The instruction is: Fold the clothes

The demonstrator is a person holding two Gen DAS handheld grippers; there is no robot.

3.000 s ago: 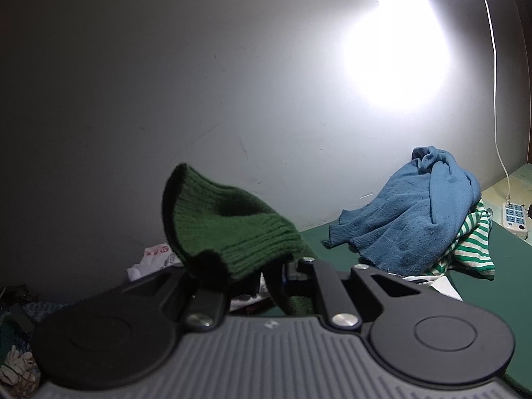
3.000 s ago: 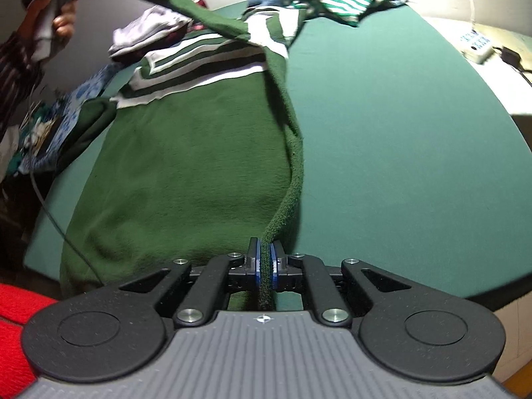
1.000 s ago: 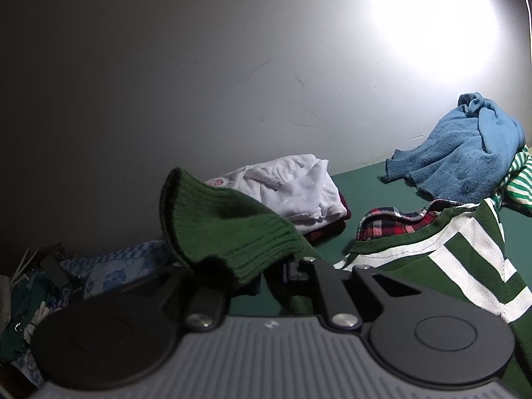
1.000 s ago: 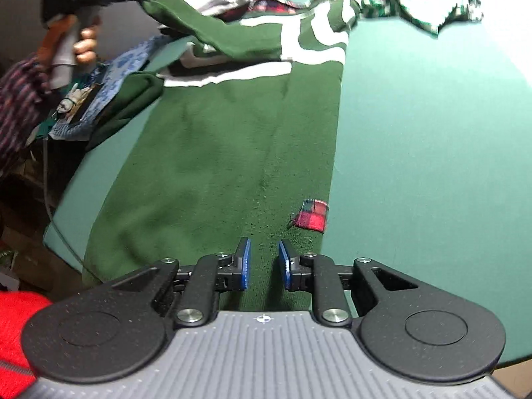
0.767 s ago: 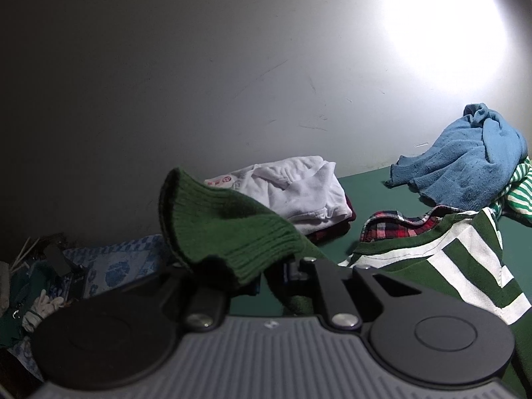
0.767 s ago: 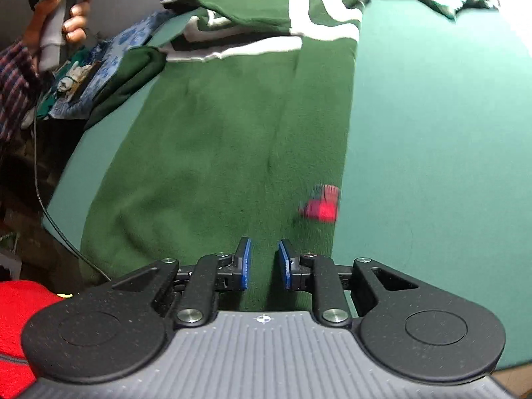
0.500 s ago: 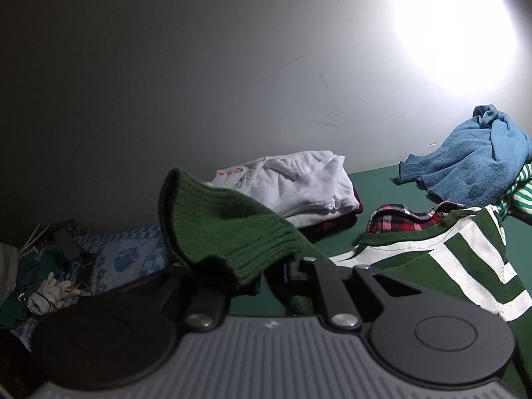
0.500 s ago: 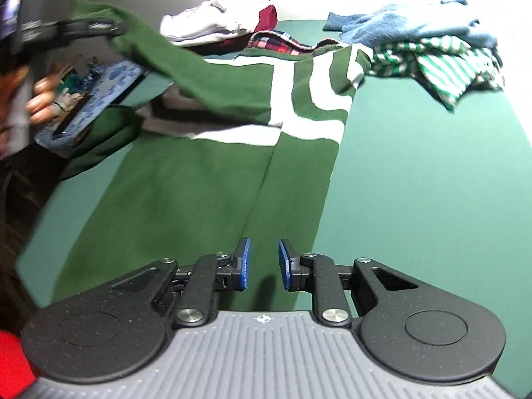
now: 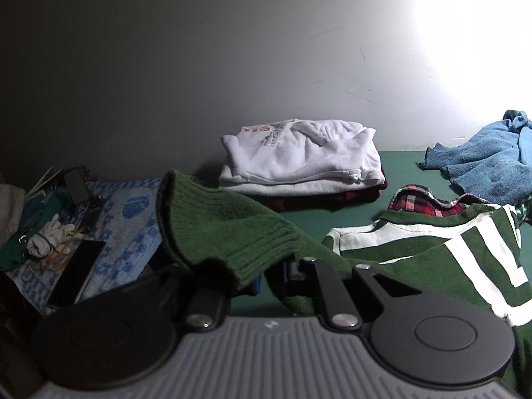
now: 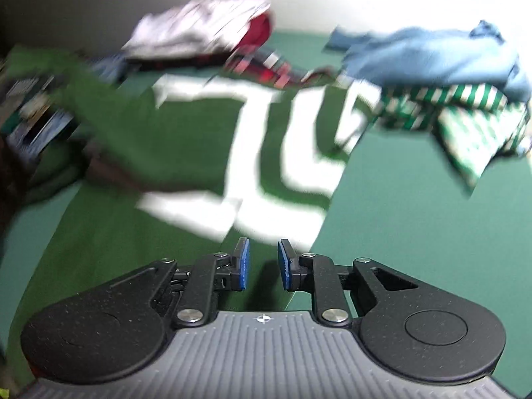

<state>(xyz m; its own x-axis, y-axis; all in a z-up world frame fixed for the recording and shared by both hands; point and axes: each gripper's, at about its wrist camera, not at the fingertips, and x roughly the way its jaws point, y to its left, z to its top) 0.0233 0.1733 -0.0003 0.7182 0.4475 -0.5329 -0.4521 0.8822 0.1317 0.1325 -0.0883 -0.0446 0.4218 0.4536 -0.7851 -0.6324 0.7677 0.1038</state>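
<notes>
A dark green sweater with white stripes (image 10: 186,153) lies spread on the green table (image 10: 415,232); it also shows in the left wrist view (image 9: 432,259). My left gripper (image 9: 272,277) is shut on the sweater's ribbed sleeve cuff (image 9: 226,229), which drapes over the left finger and hides the pads. My right gripper (image 10: 262,262) is open and empty, just above the sweater's striped upper part near its right edge. The right wrist view is motion-blurred.
A folded white and dark red stack (image 9: 299,166) sits at the back by the wall. A blue sweater (image 9: 488,163) and a green-white striped garment (image 10: 465,116) lie at the back right. A blue patterned cloth with a phone (image 9: 76,272) lies off the table's left.
My right gripper, open since letting go of the sweater's side edge, has swept forward over the sweater toward its striped top. My left gripper has carried the cuff lower and leftward.
</notes>
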